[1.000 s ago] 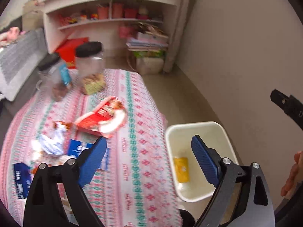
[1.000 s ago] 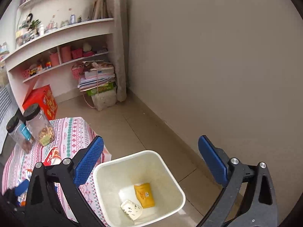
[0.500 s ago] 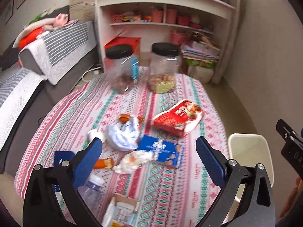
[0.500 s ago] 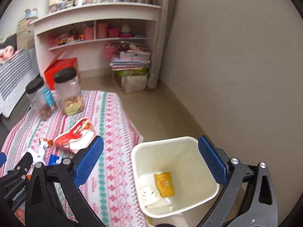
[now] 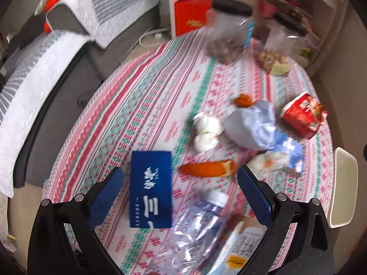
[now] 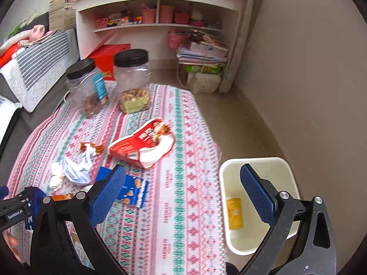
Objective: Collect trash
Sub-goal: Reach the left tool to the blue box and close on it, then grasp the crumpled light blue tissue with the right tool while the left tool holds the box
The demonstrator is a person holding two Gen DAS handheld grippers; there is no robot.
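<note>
Trash lies scattered on patterned tablecloth [image 5: 142,105], lower-centre to right of left wrist view. Dark blue flat box [image 5: 151,189] at lower centre, long axis running top-to-bottom of frame, lying flat, just right of the left-hand finger. Orange wrapper [image 5: 207,169] beside it to the right, long axis approx. left-right. Above that, white crumpled paper [image 5: 206,131] touching a pale blue crumpled bag [image 5: 254,126]; red snack pack [image 5: 302,116] at mid-right, open mouth toward upper right. Clear plastic bottle [image 5: 201,220] w/ white cap at bottom centre, partly blurred, cap toward top of frame. Left gripper [image 5: 180,197] spread wide, nothing between fingers, hovering over box and bottle. Right gripper [image 6: 182,197] likewise spread wide, empty, straddling table edge and cream bin [image 6: 291,171] at lower right of right wrist view; yellow packet [image 6: 234,213] lies in bin bottom, long axis top-to-bottom. Blue biscuit wrapper [image 6: 134,191] partly hidden behind right gripper's left-hand finger. Surroundings: two black-lidded clear jars [image 6: 133,82] at far end of table, white shelf unit [image 6: 158,6] behind, grey sofa [image 5: 52,52] at upper left.
</note>
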